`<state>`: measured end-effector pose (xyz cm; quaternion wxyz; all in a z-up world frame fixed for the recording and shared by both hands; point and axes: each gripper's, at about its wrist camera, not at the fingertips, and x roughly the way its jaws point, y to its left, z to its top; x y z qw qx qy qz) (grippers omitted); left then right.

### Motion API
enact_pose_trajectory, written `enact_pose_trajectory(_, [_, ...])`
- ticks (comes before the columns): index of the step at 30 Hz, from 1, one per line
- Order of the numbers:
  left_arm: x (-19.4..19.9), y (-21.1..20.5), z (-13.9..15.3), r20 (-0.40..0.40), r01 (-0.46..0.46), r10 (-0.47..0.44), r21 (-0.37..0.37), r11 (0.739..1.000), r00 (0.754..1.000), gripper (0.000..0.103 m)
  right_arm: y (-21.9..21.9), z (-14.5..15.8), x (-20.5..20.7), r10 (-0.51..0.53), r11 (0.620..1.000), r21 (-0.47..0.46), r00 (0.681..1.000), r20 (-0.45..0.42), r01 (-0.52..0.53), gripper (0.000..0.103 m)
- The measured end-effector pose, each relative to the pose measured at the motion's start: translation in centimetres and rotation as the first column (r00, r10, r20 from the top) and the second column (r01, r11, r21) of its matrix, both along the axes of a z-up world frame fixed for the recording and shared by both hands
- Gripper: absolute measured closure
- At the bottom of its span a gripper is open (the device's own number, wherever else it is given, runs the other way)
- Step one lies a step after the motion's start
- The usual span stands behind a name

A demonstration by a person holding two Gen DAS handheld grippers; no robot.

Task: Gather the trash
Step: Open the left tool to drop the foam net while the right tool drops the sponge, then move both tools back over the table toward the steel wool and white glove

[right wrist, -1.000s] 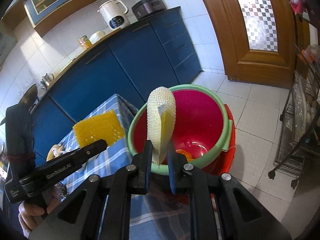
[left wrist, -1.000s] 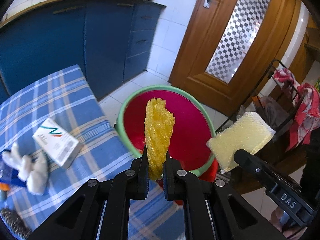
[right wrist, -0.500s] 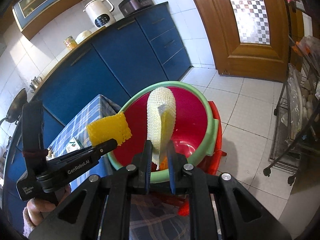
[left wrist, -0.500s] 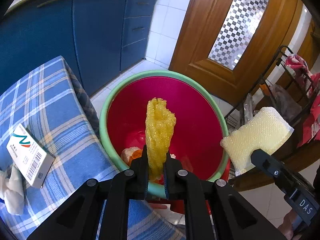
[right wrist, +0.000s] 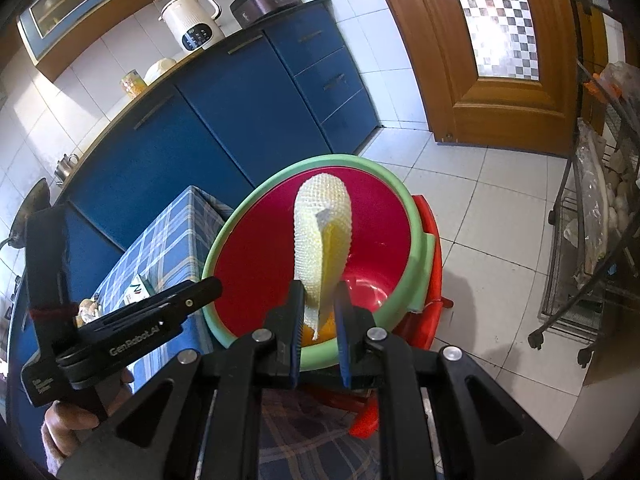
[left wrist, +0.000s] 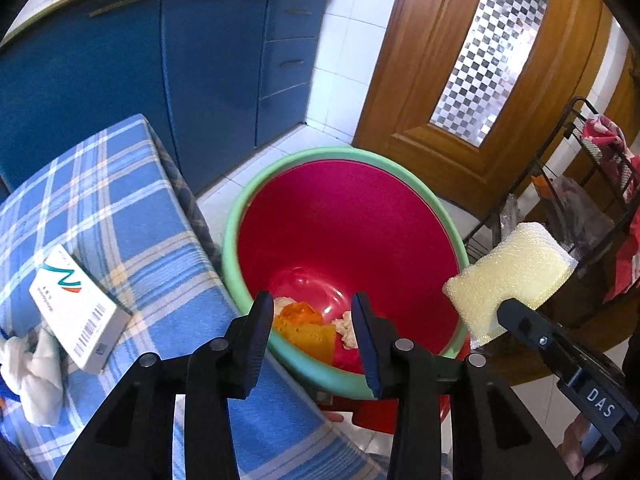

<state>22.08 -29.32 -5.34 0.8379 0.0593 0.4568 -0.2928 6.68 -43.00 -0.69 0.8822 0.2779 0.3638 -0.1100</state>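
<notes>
Blue cabinets (left wrist: 168,80) fill the upper left of the frame. A white kettle (right wrist: 192,24) and a dark cooker (right wrist: 266,0) stand at the top. A wooden door (left wrist: 492,80) is at upper right, a wire rack (right wrist: 592,248) at right.

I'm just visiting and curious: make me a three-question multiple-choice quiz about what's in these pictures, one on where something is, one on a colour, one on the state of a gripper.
1. Where does the white box lie?
A on the checked tablecloth
B in the basin
C on the floor

2. What colour is the basin's rim?
A blue
B green
C yellow

3. What is the right gripper doing?
A standing open and empty
B clamping a pale sponge
C holding the box

Answers:
1 A, the white box rests on the checked tablecloth.
2 B, the basin is red inside, green-rimmed.
3 B, the right gripper pinches the pale sponge.
</notes>
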Motion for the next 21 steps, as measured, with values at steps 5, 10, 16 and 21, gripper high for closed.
enact_pose_trajectory(5, [0.3,1.1,0.4,0.002,-0.029,0.029,-0.008,1.000,1.000,0.062,0.4,-0.6,1.2,0.031,1.000,0.001,0.999,-0.016,-0.031,0.082])
enact_pose_trajectory(10, [0.3,2.1,0.9,0.012,-0.055,0.056,-0.017,0.998,0.998,0.062,0.3,-1.2,1.7,0.027,1.000,0.014,0.999,-0.021,-0.027,0.078])
enact_pose_trajectory(16, [-0.2,3.4,1.9,0.032,-0.089,0.090,-0.025,0.996,0.995,0.062,0.4,-0.8,1.4,0.026,1.000,0.015,1.000,-0.002,-0.026,0.074])
enact_pose_trajectory(21, [-0.8,4.6,2.6,0.032,-0.114,0.115,-0.036,0.993,0.993,0.062,1.2,0.5,0.5,0.028,1.000,-0.003,0.999,0.024,-0.028,0.074])
